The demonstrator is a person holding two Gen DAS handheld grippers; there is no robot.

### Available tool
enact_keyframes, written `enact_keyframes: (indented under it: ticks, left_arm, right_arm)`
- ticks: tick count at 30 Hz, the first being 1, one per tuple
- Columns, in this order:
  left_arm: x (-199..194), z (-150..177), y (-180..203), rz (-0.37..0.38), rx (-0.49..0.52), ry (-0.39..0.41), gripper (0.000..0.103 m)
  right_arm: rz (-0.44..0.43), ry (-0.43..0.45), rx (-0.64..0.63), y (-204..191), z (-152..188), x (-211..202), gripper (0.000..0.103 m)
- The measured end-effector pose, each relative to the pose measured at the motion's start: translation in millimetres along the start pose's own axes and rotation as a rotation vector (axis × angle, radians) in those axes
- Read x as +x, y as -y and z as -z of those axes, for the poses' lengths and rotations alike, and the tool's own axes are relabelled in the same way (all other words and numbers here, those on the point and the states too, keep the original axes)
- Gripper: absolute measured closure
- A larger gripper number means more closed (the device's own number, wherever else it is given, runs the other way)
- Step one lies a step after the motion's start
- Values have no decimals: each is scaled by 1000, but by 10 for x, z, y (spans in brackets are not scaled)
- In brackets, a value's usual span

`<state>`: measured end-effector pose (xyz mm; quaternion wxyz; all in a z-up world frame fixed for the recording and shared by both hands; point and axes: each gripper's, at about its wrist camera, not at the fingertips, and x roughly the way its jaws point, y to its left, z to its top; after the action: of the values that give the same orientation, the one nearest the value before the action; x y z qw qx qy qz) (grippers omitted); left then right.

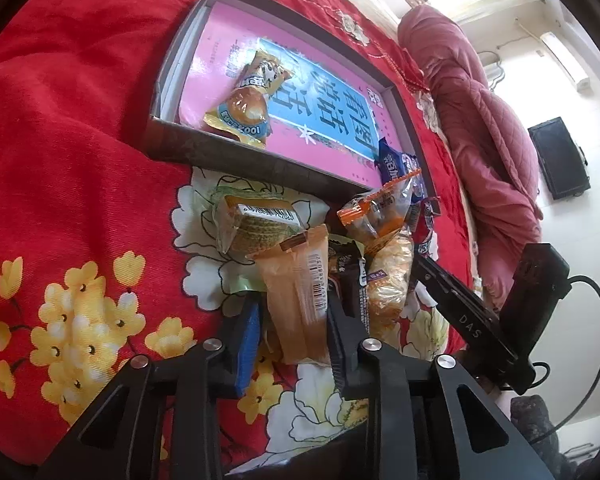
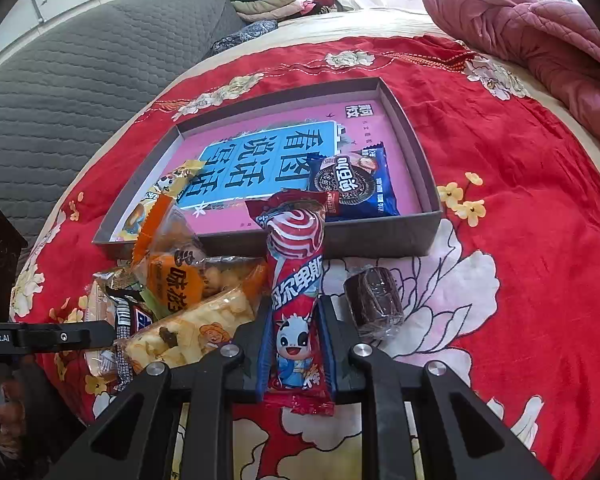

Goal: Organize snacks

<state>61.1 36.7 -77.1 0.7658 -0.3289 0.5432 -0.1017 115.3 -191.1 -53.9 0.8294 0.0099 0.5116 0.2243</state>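
Observation:
A grey shallow box point(image 1: 236, 162) point(image 2: 384, 236) with a pink and blue book inside lies on the red bedspread. In it are a yellow cake packet point(image 1: 246, 100) and a blue cookie packet point(image 2: 356, 184). A pile of snacks lies in front of the box. My left gripper point(image 1: 296, 320) is shut on a tan orange packet point(image 1: 300, 304) in that pile. My right gripper point(image 2: 296, 320) is shut on a red lollipop packet point(image 2: 296, 292), whose top reaches over the box's near wall. A dark brown wrapped cake point(image 2: 374, 302) lies just right of it.
The pile holds a green-wrapped waffle point(image 1: 252, 220), an orange-labelled packet point(image 2: 172, 276), a puffed-rice bar point(image 2: 196, 328) and a black bar point(image 2: 126, 320). A pink quilt point(image 2: 540, 52) lies at the back right, a grey cushion point(image 2: 80, 80) at the left.

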Motion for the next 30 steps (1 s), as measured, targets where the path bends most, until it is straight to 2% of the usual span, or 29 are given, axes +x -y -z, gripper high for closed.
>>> enact_keyframes:
  ticks: [8, 15, 30]
  left_arm:
    - [-75, 34, -45, -3, -12, 2, 77]
    - [-212, 52, -12, -5, -5, 32, 77]
    - [-452, -6, 271, -36, 108, 135, 77]
  right_arm:
    - [10, -9, 12, 41, -5, 54, 82]
    - [-11, 40, 11, 52, -30, -83, 84]
    - [-43, 108, 6, 22, -78, -295, 84]
